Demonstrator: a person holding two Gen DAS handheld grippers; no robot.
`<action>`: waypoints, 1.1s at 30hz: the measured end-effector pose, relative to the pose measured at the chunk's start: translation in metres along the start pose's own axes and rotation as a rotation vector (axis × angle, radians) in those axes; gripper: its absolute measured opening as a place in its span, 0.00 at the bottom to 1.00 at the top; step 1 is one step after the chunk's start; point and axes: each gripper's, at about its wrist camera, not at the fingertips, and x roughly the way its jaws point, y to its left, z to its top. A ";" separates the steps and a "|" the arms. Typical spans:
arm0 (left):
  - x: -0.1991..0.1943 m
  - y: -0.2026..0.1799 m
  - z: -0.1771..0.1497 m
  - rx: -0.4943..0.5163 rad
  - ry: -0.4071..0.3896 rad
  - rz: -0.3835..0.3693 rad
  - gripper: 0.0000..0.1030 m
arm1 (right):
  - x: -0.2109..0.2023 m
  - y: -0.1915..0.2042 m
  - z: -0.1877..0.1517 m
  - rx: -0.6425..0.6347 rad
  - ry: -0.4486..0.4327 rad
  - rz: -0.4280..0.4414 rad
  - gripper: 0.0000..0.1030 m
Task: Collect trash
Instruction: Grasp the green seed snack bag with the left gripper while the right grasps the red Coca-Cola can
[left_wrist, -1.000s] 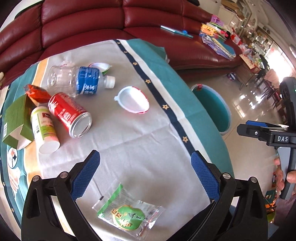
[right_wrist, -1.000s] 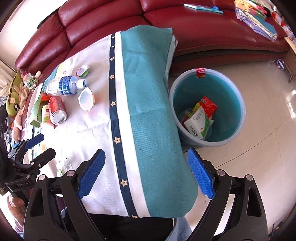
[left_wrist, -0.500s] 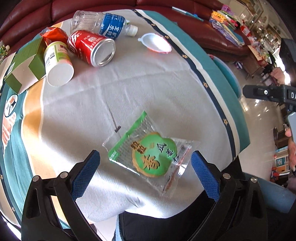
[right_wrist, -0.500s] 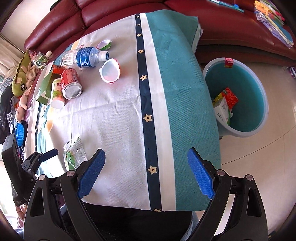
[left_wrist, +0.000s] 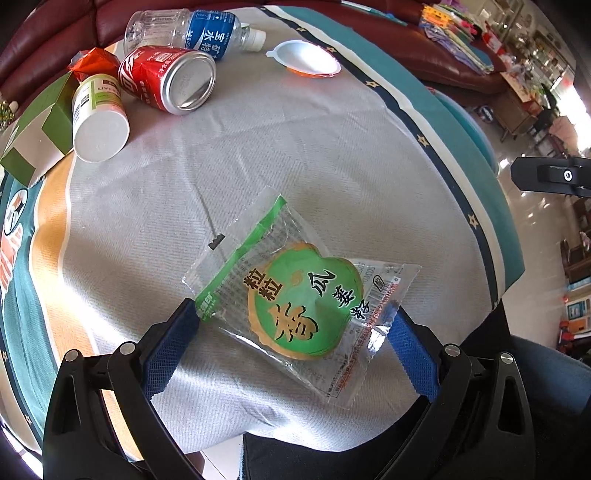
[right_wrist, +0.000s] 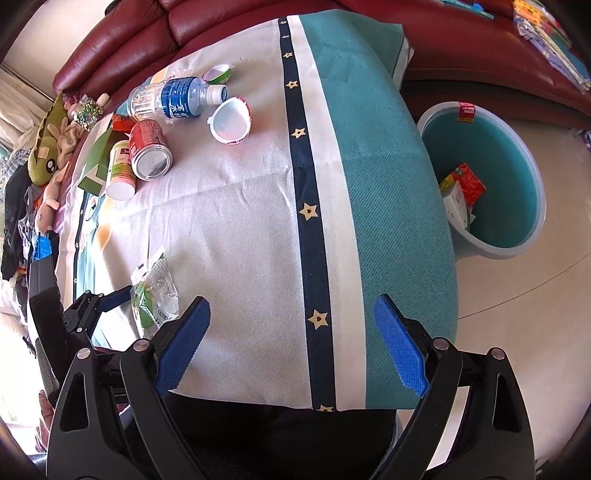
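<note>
The step in hand is judged to be the pick-up of the wrapper (left_wrist: 295, 295), a flat clear packet with a green label, lying on the worktop (left_wrist: 295, 155) near its front edge. The left hand-held gripper (left_wrist: 295, 325) is set over it with jaws apart, one pad at each side of the packet; whether the pads touch it cannot be told, and no squeeze is seen. The right hand-held gripper (right_wrist: 291, 343) is held wide apart and empty above the cloth. The wrapper's long axis runs diagonally, from upper left to lower right in the left wrist view, its clear sealed end pointing lower right. Next, a closing of the jaws across the thin film is called for, then a carry to the bin (right_wrist: 532, 206) on the floor beside the worktop.
</note>
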 end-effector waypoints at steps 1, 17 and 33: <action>0.000 0.000 0.001 0.002 -0.003 -0.001 0.96 | 0.001 0.000 0.000 0.001 0.001 0.001 0.84; -0.016 0.047 0.010 -0.156 -0.102 -0.068 0.41 | 0.025 0.016 0.013 -0.004 0.044 0.010 0.84; -0.062 0.104 0.019 -0.221 -0.228 -0.113 0.42 | 0.035 0.075 0.067 -0.087 0.040 0.041 0.84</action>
